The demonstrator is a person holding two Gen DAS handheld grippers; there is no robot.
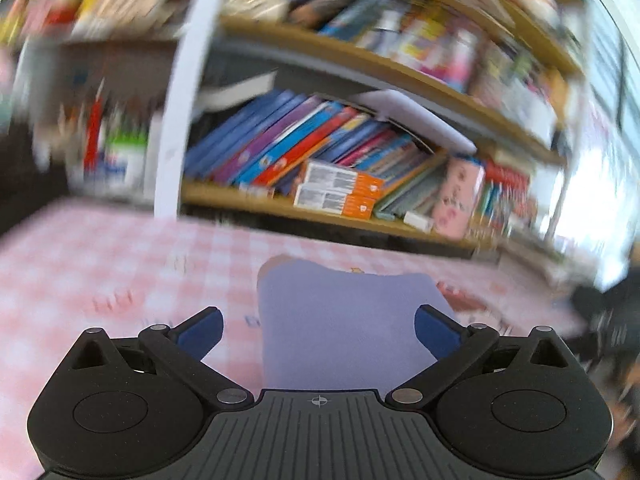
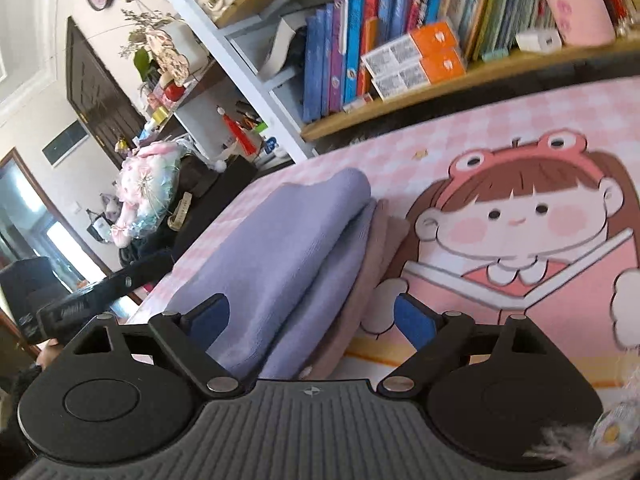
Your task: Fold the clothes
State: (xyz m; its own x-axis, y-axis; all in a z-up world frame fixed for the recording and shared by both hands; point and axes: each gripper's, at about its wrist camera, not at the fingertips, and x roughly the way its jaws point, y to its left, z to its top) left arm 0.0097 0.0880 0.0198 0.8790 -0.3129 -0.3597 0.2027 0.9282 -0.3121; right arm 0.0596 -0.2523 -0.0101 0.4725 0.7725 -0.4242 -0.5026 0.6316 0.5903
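Right claw (image 2: 312,316) open, folded lavender cloth (image 2: 288,248) lying between jaws.

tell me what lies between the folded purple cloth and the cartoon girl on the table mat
A folded pink cloth lies there, tucked against the purple cloth and edging onto the cartoon girl. Only the right wrist view shows it.
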